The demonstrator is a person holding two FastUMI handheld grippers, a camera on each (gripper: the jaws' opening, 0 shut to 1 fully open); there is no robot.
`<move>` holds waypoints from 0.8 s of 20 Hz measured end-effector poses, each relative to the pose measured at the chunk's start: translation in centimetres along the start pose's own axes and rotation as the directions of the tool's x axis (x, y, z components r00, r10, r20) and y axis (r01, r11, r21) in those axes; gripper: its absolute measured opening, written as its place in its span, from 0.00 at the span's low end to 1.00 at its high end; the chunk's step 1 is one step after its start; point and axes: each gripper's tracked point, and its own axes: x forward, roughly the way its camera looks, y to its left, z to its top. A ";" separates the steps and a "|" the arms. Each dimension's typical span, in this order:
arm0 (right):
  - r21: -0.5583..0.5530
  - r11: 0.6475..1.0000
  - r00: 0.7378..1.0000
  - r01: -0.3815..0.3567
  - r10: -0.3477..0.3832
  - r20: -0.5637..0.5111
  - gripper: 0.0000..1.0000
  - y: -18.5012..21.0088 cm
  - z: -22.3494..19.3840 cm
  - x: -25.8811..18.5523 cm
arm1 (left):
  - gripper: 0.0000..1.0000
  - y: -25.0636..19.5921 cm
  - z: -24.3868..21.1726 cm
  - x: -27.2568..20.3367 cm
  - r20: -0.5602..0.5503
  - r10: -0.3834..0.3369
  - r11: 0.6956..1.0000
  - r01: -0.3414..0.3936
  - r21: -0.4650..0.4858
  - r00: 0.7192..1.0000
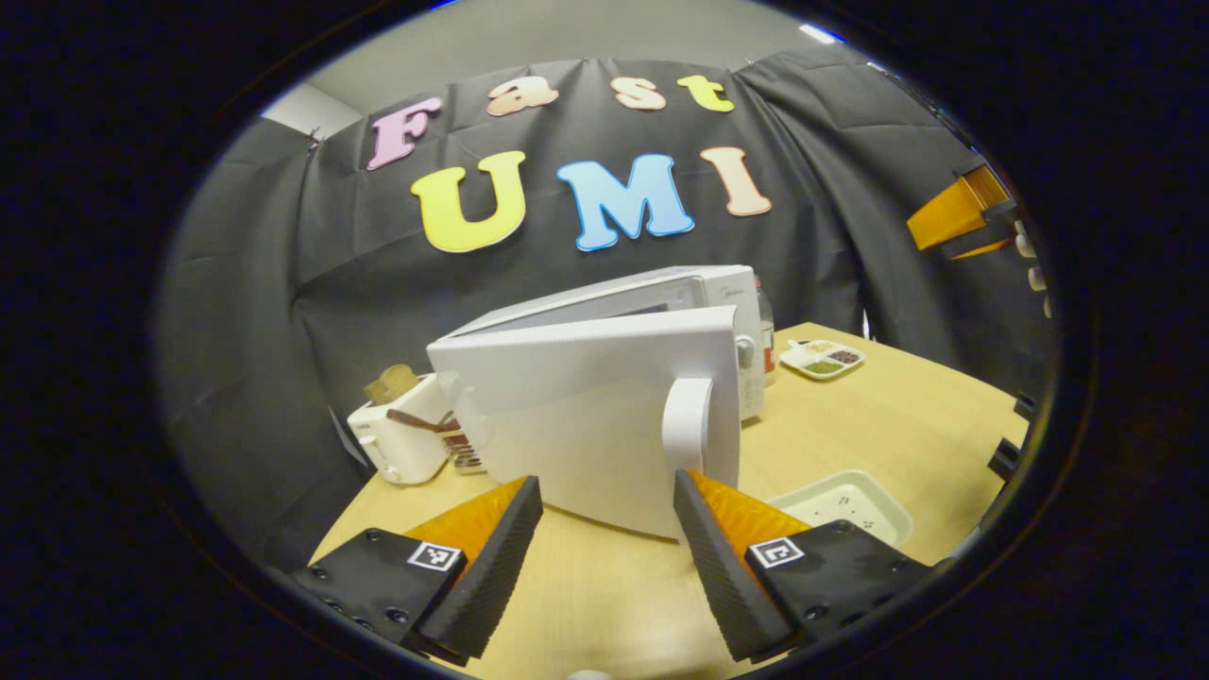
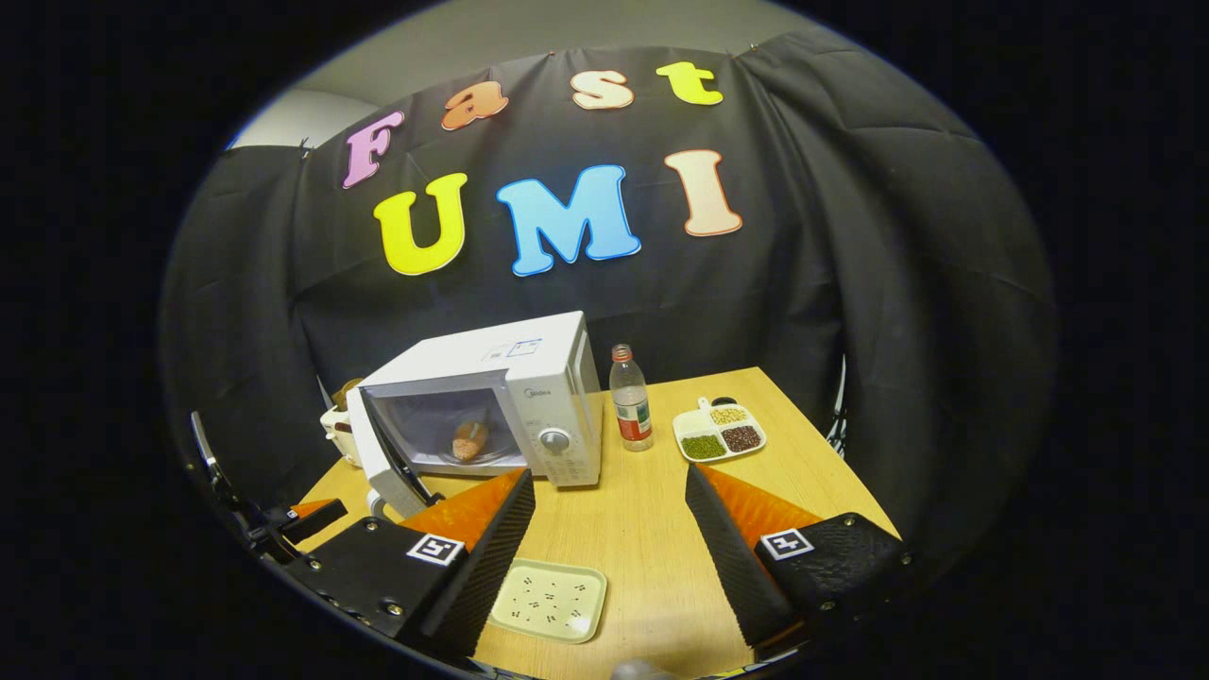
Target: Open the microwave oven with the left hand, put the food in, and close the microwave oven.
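The white microwave [image 2: 529,378] stands at the back left of the wooden table [image 2: 642,529], its door [image 1: 586,416] swung wide open. A piece of food [image 2: 469,439] lies inside the cavity. In the left gripper view the door's outer face is close ahead. Its white handle [image 1: 688,425] is just above the right finger of my open left gripper [image 1: 606,482], which holds nothing. My right gripper [image 2: 609,475] hangs open and empty over the table's front. An empty pale tray [image 2: 553,600] lies below it. The left gripper [image 2: 307,518] sits low beside the open door's edge.
A white toaster [image 1: 401,439] with bread stands left of the microwave. A plastic bottle [image 2: 631,397] and a divided dish of beans [image 2: 720,430] sit to its right. The empty tray [image 1: 850,501] lies near the table's front. Black cloth walls the booth.
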 end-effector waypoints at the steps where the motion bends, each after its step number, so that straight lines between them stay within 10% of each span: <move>1: 0.003 1.000 1.000 0.004 -0.004 -0.004 0.98 -0.3 -0.1 0.1 | 0.95 -0.5 0.5 0.9 0.008 -0.011 1.000 0.011 0.005 1.000; 16: 0.019 0.999 0.999 0.028 -0.028 -0.041 0.98 -1.8 0.0 2.4 | 0.95 -5.5 5.6 13.5 0.080 -0.047 0.999 0.046 0.004 0.996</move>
